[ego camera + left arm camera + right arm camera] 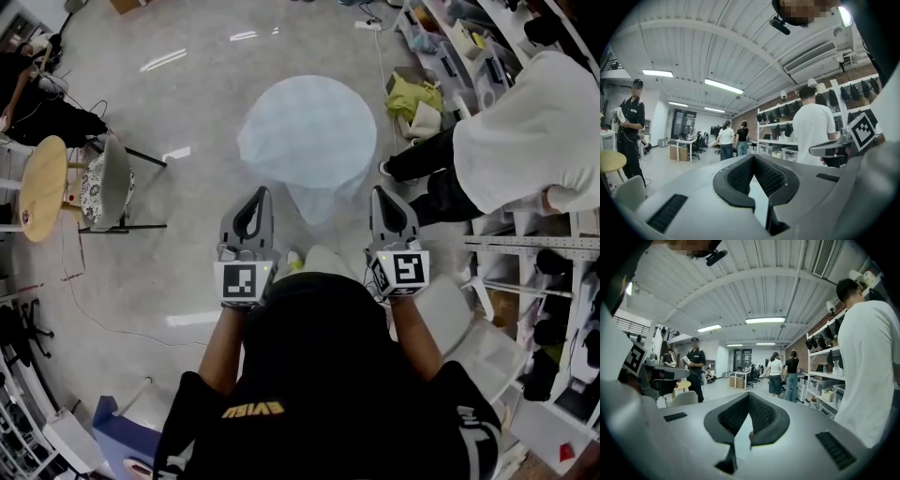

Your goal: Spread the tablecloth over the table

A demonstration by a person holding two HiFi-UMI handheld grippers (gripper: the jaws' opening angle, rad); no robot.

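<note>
Head view, steeply down: open grey floor (178, 103) across the upper left and top of the frame. At the left edge, a pale chair (108, 183) and a round wooden stool (42, 187), well apart from the table. At right and closer in, a person in a white shirt (525, 131) before shelves (548, 267), with a yellow-green bag (414, 96) at upper right. Upper centre: pale blue tablecloth (307, 131) draped round over the table, hidden beneath, one pointed fold hanging off the near side. Left gripper (262, 192) and right gripper (379, 192) flanking that fold, tips just beside the cloth's near edge, jaws of both pressed together. Pale sliver in the slit behind the pads, pinched or merely beyond, unclear.
</note>
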